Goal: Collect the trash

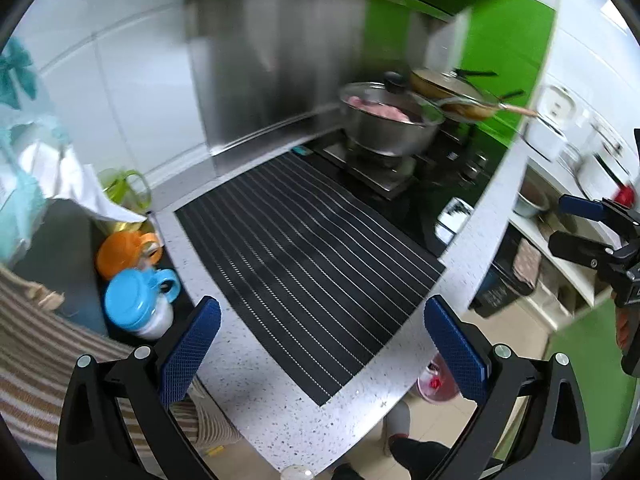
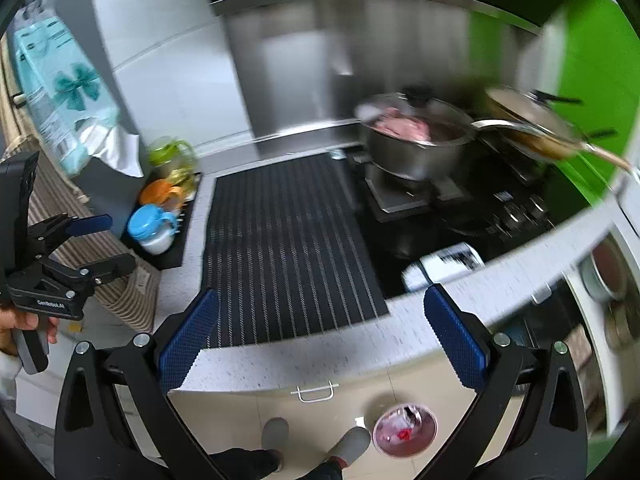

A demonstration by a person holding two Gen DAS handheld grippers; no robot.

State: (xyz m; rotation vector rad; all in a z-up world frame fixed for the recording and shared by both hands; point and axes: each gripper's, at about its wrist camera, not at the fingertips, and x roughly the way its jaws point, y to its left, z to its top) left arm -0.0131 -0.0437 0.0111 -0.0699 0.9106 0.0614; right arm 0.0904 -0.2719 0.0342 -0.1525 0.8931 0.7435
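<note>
Right wrist view showed the right fingers (image 2: 188,340) spread wide and holding nothing; the left fingers (image 1: 192,344) were equally wide and empty. The likeliest trash, a white printed packet (image 2: 442,266), lay on the black hob (image 2: 420,236) just ahead of the right-hand finger, though it was blurred. Its long axis seemed to run along the surface (image 2: 280,356) edge, with the far end angled up to the right. A good pick would turn the fingers across that axis, close on the short width, lift clear, then carry it to the bin (image 2: 404,432) on the floor below the fingers.
</note>
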